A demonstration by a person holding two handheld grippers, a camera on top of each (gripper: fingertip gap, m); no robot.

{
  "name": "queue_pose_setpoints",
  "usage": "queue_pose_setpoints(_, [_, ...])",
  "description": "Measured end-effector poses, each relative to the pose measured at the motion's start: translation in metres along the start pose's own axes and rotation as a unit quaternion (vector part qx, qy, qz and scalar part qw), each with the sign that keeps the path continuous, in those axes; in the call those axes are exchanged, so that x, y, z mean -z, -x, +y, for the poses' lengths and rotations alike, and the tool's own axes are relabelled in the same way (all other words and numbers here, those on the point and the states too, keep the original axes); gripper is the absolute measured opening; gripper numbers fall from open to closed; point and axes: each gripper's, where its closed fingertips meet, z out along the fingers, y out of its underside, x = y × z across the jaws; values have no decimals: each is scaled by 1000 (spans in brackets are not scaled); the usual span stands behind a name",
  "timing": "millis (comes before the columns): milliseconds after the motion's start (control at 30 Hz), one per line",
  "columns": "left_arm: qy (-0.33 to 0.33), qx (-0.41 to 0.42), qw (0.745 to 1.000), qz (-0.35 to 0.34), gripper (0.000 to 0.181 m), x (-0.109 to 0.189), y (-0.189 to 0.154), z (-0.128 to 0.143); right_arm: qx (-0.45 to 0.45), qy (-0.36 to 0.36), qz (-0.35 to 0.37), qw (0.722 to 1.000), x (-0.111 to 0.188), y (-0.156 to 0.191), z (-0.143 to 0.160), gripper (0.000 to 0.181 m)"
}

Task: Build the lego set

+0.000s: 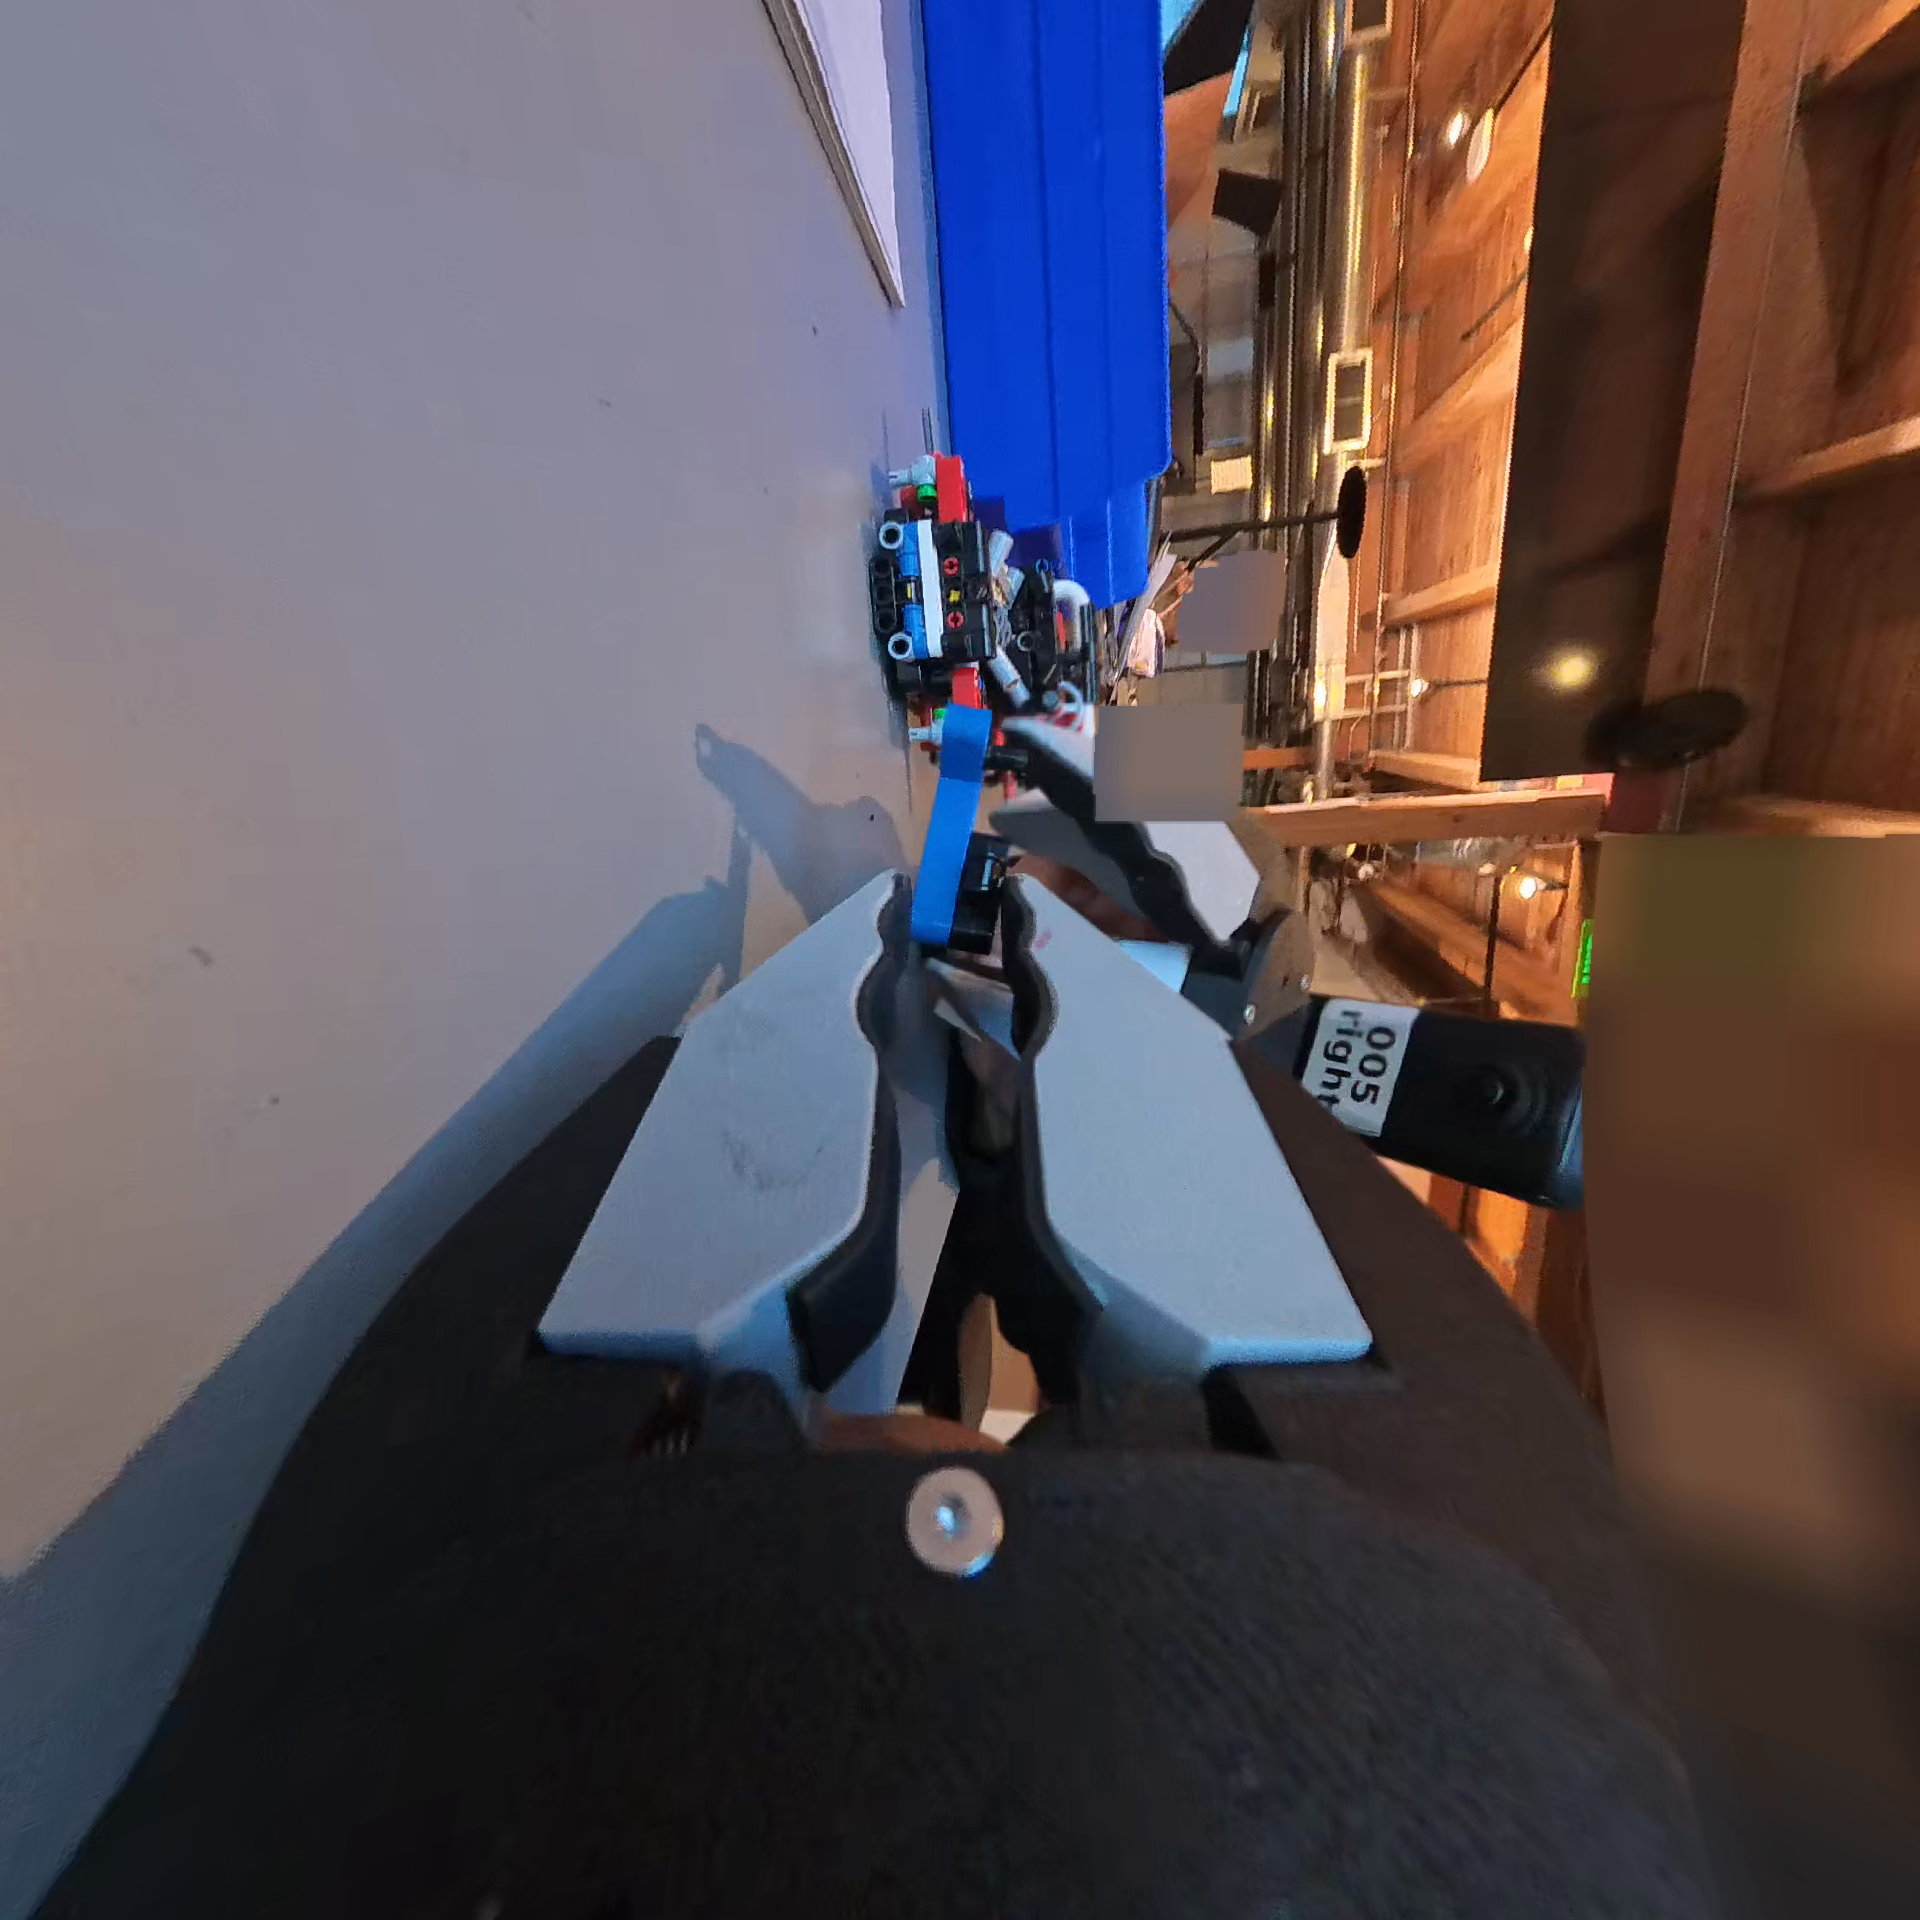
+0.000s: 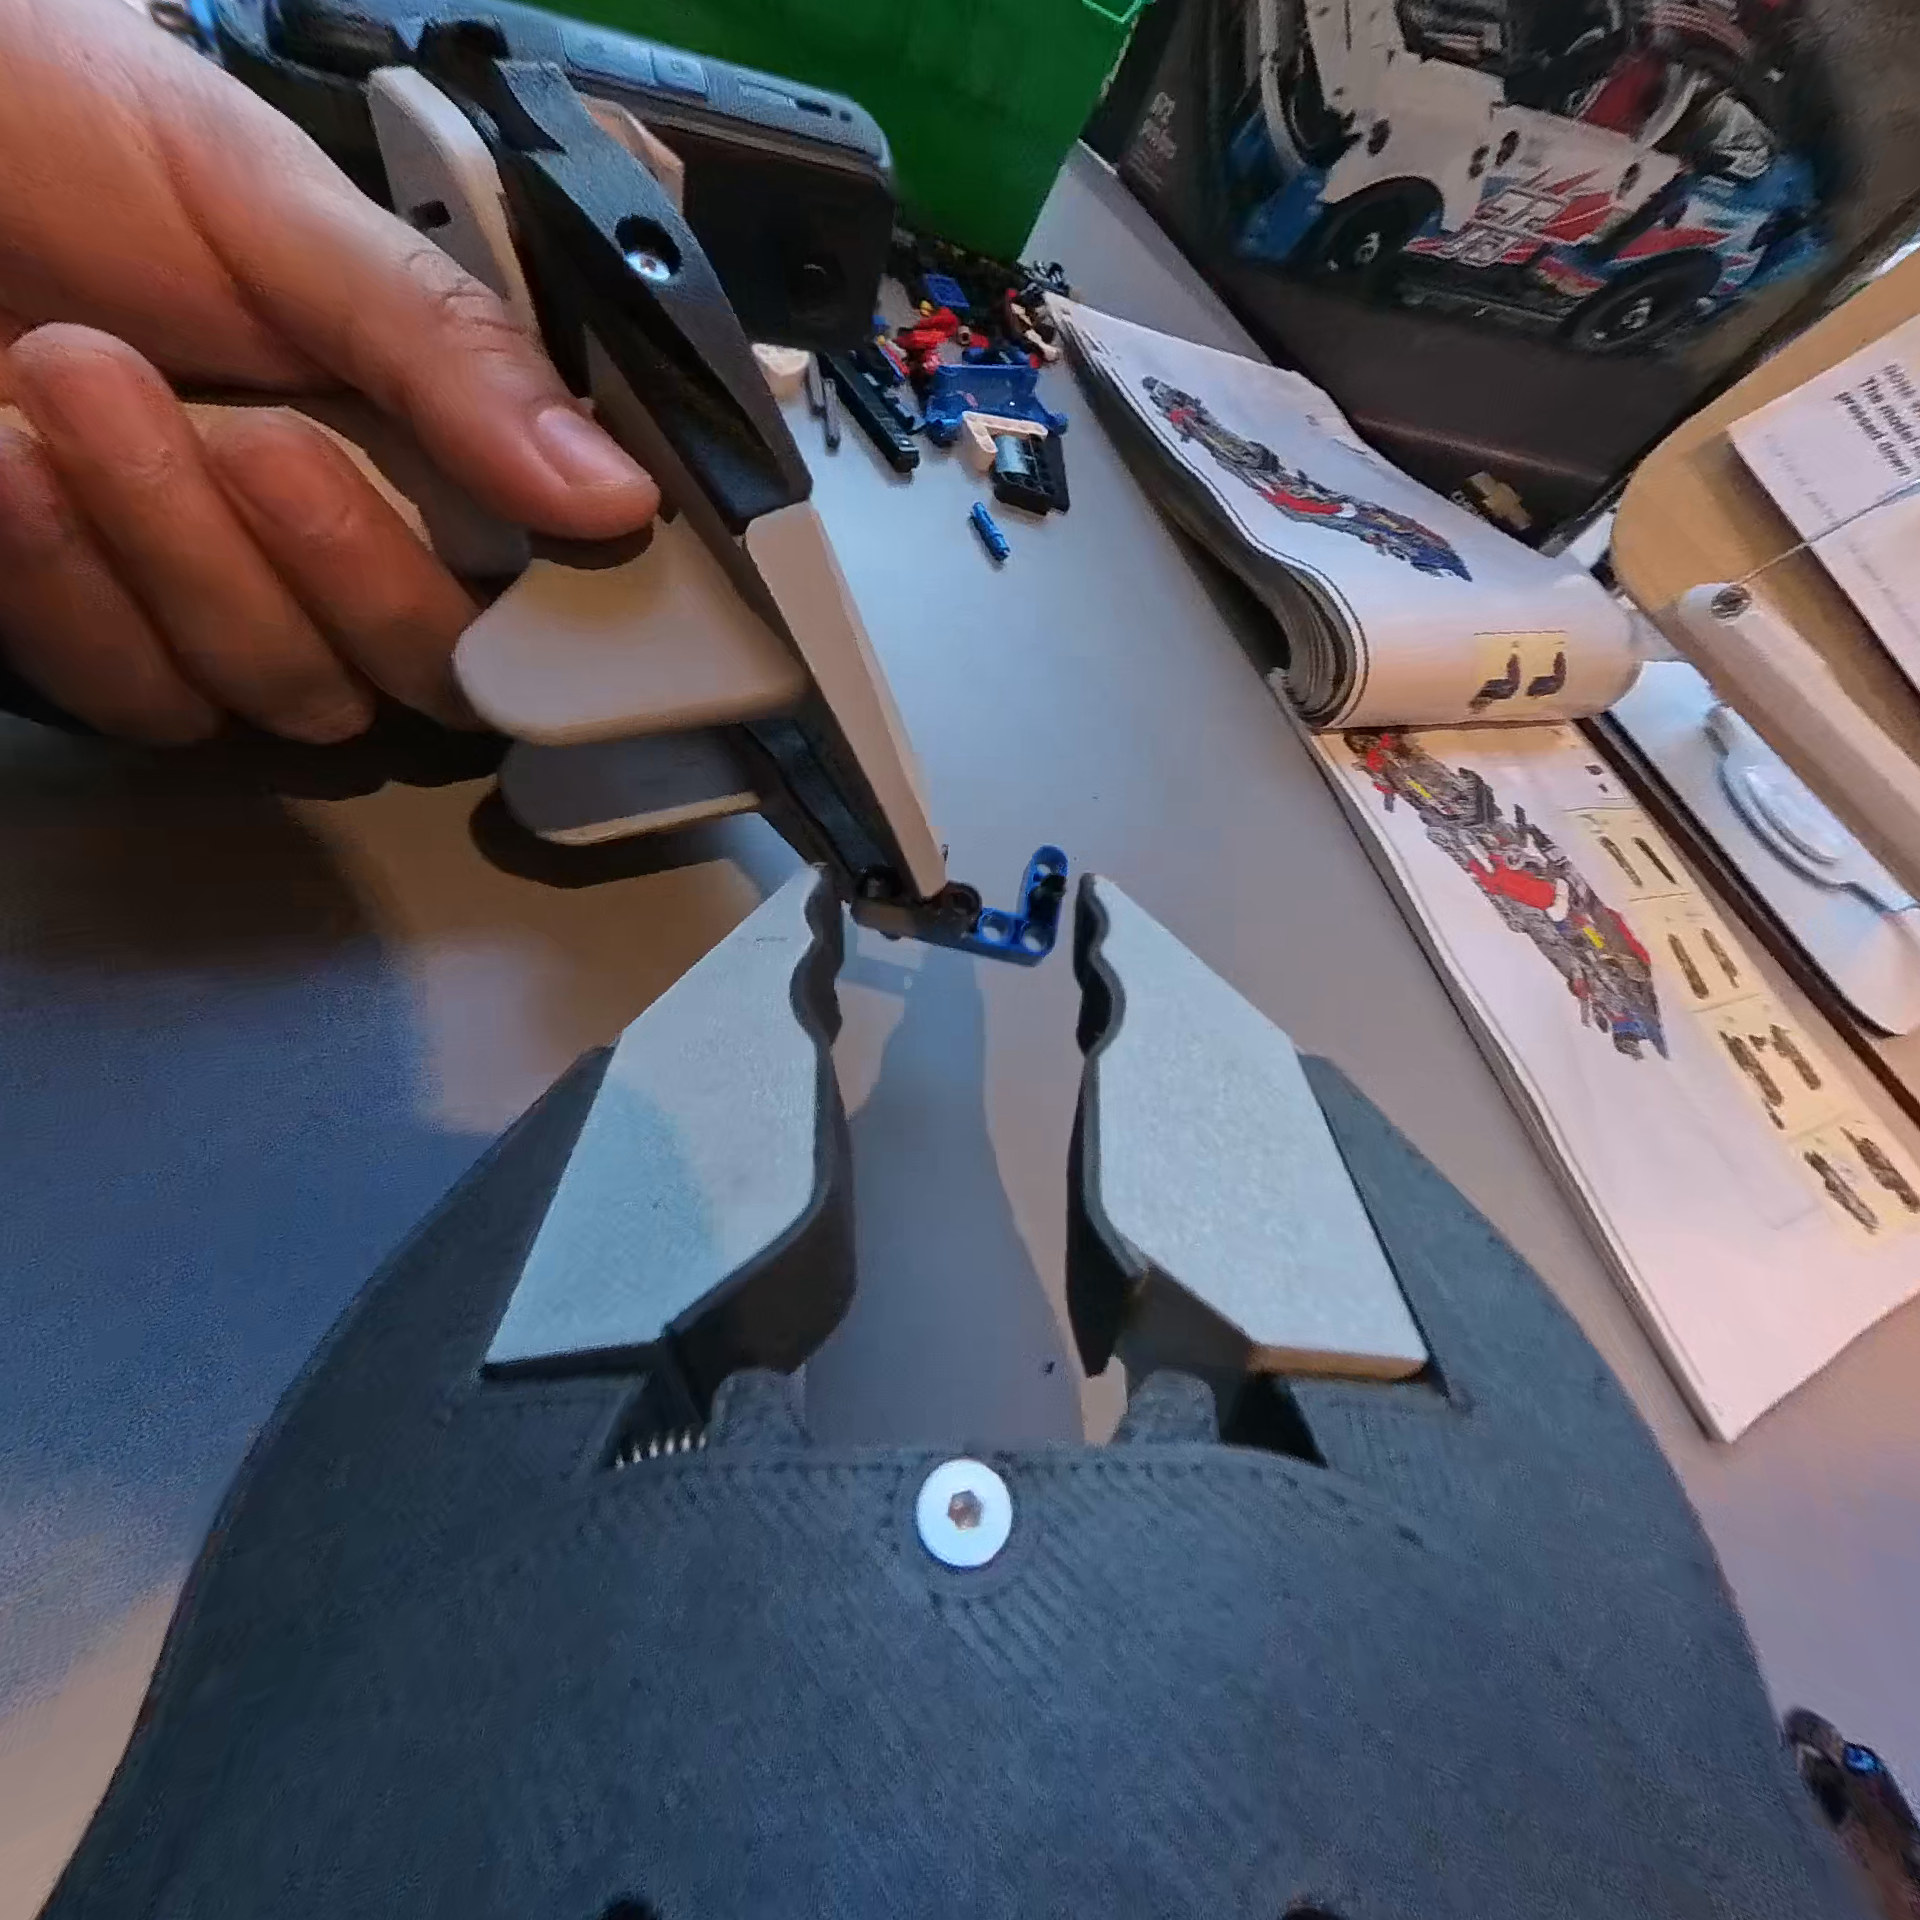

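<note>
Two grippers meet over the grey worktop [image 2: 1091,644]. On the left, a hand [image 2: 239,416] holds the left gripper [image 2: 914,894], and its jaws are closed on a blue L-shaped beam [image 2: 1013,914] with a black piece at the gripped end. The right gripper [image 2: 951,935] has its jaws wide apart, one finger on each side of the beam, not touching it. Farther back lie loose lego parts [image 2: 956,384]. To the right is an open instruction booklet [image 2: 1558,935], and behind it the set box [image 2: 1507,177]. In the left wrist view, the half-built model [image 1: 945,592] stands on the worktop beyond the beam, beside a blue bin [image 1: 1049,260].
</note>
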Motion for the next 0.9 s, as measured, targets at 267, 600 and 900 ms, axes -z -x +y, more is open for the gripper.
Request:
queue_pose_setpoints(267, [-53, 55, 996, 39, 15, -5, -8, -13, -82, -37, -14, 996, 9, -16, -4, 40])
queue_pose_setpoints(600, [-45, 38, 997, 42, 15, -8, -22, -9, -98, -43, -27, 994, 16, -19, -1, 42])
queue_pose_setpoints(900, [-25, -6, 999, 36, 14, -10, -30, 5, -60, -45, -28, 997, 15, -12, -3, 43])
